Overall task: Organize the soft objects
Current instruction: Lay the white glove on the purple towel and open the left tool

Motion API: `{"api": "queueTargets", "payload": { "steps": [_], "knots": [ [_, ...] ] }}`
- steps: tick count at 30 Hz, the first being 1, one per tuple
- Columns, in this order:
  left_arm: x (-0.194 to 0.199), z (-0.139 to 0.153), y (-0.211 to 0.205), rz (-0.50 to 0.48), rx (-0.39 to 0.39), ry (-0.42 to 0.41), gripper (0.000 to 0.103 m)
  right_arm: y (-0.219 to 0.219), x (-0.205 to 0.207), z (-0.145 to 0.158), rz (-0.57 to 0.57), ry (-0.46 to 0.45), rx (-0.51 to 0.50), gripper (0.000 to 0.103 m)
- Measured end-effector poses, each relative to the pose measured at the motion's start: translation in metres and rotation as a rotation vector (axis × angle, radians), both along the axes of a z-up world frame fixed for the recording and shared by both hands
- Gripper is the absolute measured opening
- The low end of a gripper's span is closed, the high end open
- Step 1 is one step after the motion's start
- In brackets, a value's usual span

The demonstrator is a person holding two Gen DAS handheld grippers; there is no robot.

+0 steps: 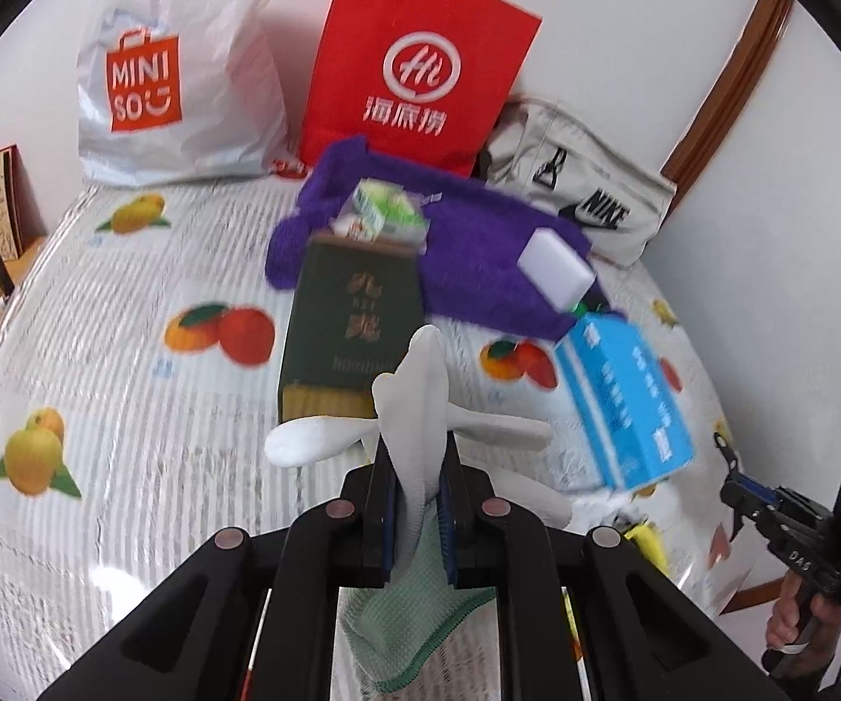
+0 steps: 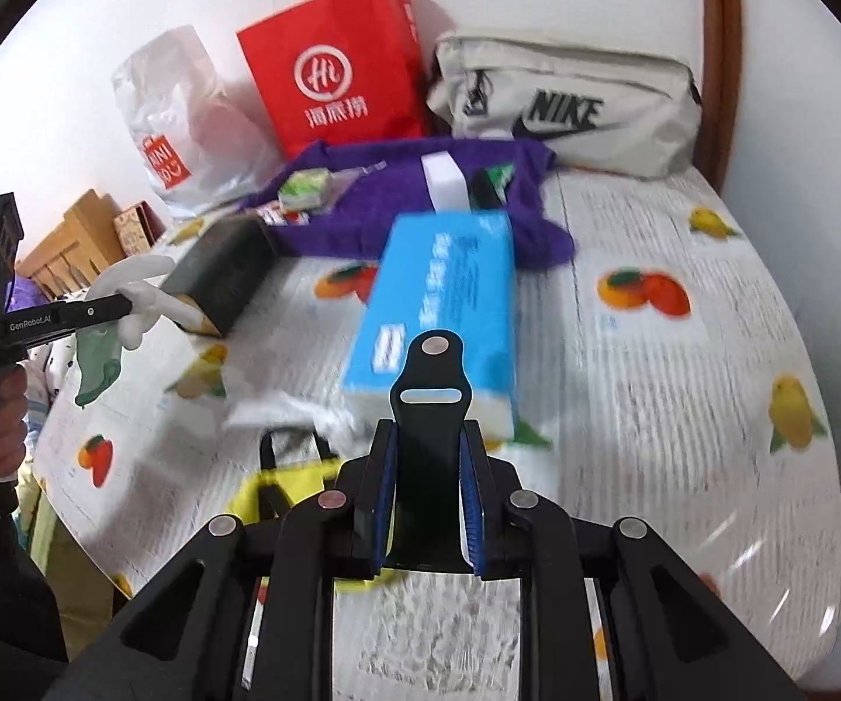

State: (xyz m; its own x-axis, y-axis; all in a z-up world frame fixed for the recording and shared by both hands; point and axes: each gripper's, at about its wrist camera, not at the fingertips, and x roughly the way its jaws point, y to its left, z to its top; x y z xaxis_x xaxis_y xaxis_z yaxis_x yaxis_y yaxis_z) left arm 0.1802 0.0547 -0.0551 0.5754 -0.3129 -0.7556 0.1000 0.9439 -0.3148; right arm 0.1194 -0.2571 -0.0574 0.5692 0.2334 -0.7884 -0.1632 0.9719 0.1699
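Lifting a white glove (image 1: 414, 409) pinched tight in the left gripper (image 1: 417, 467), clear of the table (image 1: 128, 350); best raised straight, keeping its dangling fingers off the green box (image 1: 344, 315). Pointing up and away along the jaws, long axis in line with them. Clamping a black strap (image 2: 429, 409), right gripper (image 2: 429, 467) nearly closed above a yellow bag (image 2: 280, 490).

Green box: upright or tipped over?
Tipped over. The green box lies on its long side on the table, its front face turned up, and its open end points toward the purple cloth.
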Motion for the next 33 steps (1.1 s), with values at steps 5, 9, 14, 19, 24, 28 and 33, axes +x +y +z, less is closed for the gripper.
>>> {"api": "queueTargets", "payload": {
  "steps": [5, 9, 14, 19, 24, 28, 33],
  "knots": [
    [0.024, 0.022, -0.001, 0.012, 0.015, -0.035, 0.011, 0.004, 0.032, 0.017, 0.024, -0.04, -0.002, 0.021],
    [0.05, 0.031, -0.005, 0.014, 0.03, -0.047, 0.011, 0.008, 0.069, 0.028, 0.04, -0.067, 0.002, 0.021],
    [0.087, 0.037, -0.012, 0.0, 0.049, -0.057, 0.011, 0.009, 0.119, 0.033, 0.04, -0.083, -0.008, 0.021],
    [0.127, 0.036, -0.018, -0.009, 0.049, -0.049, 0.011, 0.007, 0.169, 0.033, 0.027, -0.079, -0.02, 0.021],
    [0.163, 0.027, -0.025, -0.017, 0.053, -0.034, 0.011, 0.0, 0.213, 0.024, 0.013, -0.067, -0.038, 0.021],
    [0.188, 0.016, -0.036, -0.032, 0.054, -0.008, 0.011, -0.005, 0.241, 0.01, 0.001, -0.038, -0.05, 0.021],
    [0.218, 0.001, -0.047, -0.044, 0.06, 0.027, 0.011, -0.009, 0.273, -0.009, 0.005, -0.004, -0.061, 0.021]
  ]
}}
